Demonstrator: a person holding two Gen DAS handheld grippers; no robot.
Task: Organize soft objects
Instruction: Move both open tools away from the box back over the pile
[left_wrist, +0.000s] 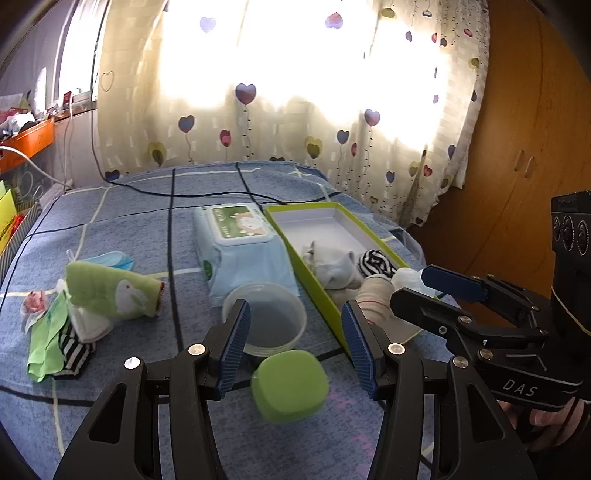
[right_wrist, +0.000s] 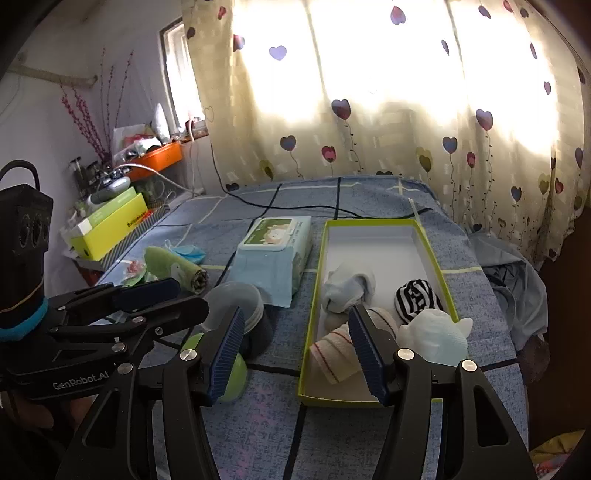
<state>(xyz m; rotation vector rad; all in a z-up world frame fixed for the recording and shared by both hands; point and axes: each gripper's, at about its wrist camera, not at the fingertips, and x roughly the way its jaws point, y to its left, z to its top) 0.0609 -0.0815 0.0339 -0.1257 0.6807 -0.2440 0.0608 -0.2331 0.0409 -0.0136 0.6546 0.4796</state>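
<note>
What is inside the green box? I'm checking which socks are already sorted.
The green box holds a pale grey sock, a black-and-white striped roll, a red-striped beige sock and a white one. Anything beneath them is hidden.

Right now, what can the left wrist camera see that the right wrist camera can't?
Only the left wrist view shows the wooden wardrobe and the striped sock pile beside the green towel roll.

Only the right wrist view shows the yellow box at the bedside, the small window and the crumpled blue cloth off the bed's edge.

Both show the green-rimmed box of rolled socks, the wipes pack, the clear tub, the green lid and the heart curtain. Both claws, left and right, are open and empty.
</note>
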